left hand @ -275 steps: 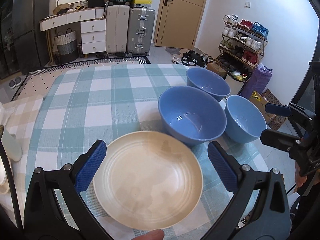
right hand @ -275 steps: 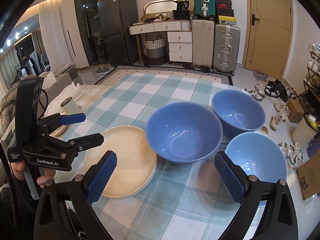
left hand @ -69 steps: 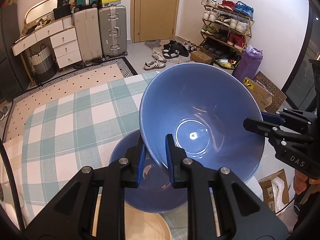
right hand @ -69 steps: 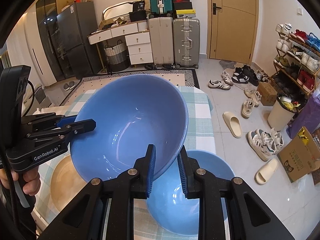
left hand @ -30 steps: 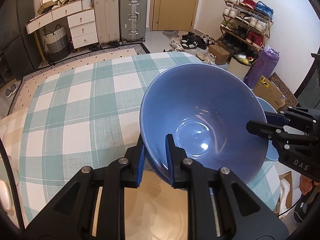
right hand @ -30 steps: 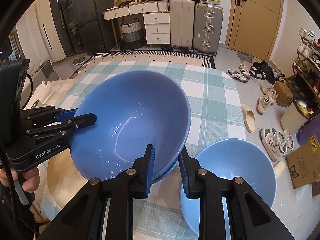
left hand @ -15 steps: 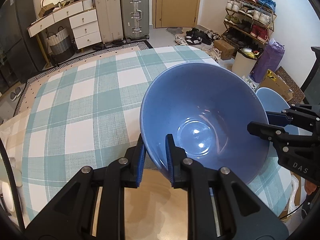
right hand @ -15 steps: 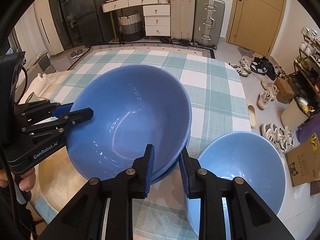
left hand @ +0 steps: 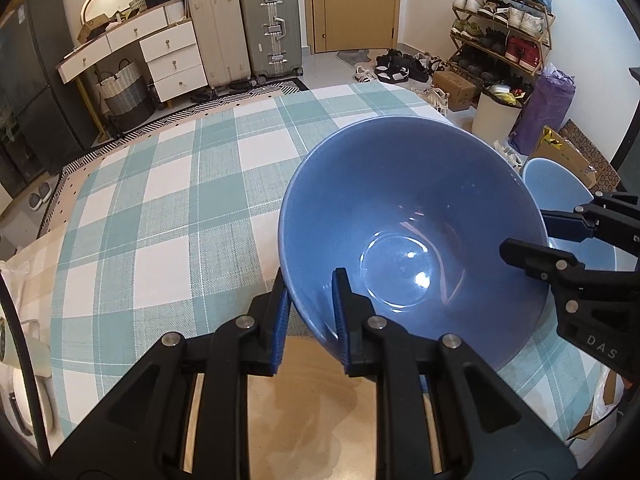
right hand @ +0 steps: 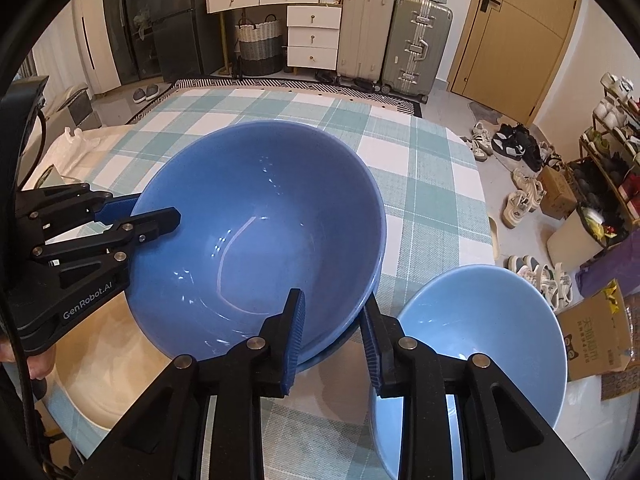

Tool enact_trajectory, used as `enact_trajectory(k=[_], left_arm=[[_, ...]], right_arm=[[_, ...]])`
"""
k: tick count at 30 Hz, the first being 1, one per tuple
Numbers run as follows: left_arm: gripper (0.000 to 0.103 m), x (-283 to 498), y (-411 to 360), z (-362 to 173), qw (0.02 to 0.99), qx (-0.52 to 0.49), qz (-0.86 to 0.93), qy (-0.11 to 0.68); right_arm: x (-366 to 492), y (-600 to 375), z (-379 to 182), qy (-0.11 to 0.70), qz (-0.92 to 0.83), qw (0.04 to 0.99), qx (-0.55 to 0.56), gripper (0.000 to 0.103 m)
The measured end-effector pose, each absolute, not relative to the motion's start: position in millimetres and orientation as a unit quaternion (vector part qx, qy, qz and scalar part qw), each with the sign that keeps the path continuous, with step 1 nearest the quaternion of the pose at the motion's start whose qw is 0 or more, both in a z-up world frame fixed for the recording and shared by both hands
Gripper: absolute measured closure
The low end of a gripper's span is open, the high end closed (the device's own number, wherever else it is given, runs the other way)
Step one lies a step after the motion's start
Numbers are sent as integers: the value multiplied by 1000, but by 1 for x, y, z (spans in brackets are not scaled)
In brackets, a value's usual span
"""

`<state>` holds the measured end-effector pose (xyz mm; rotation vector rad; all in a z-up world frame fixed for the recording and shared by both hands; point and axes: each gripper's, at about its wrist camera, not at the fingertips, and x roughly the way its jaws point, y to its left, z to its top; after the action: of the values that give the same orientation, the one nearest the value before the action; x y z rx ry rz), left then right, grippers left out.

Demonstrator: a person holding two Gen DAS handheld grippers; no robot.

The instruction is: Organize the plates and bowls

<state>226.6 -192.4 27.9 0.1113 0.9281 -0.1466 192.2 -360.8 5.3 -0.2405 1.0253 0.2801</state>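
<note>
Two tongs on one blue bowl, nested over another.

Left wrist view: your left tongs (left hand: 308,300) clamp the near rim of the dark blue bowl (left hand: 412,240), one finger inside, one outside; the cream plate (left hand: 312,392) lies under them, and the right tongs (left hand: 536,236) sit at the bowl's far right rim, the light blue bowl (left hand: 560,192) beyond.

Right wrist view: your right tongs (right hand: 332,332) straddle the near rim, jaws opening, pads seemingly clear of it; a lower bowl (right hand: 340,340) peeks beneath, on the checked worktop (right hand: 432,184).
</note>
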Motion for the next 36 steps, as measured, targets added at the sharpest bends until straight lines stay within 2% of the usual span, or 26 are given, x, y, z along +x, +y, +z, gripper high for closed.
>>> enact_trajectory(k=[26,32,36], left_arm=[[84,226,-189,17,887,53,-77,451],[79,226,-185,17,885,38,-86,455],[77,226,-184,18,885,33,-87,455]], right_arm=[[190,-358,-5,461,110,867,-156,71],[192,-359,-8,464,107,865,-157,69],[188,-357,-5,456,112,869,-159,59]])
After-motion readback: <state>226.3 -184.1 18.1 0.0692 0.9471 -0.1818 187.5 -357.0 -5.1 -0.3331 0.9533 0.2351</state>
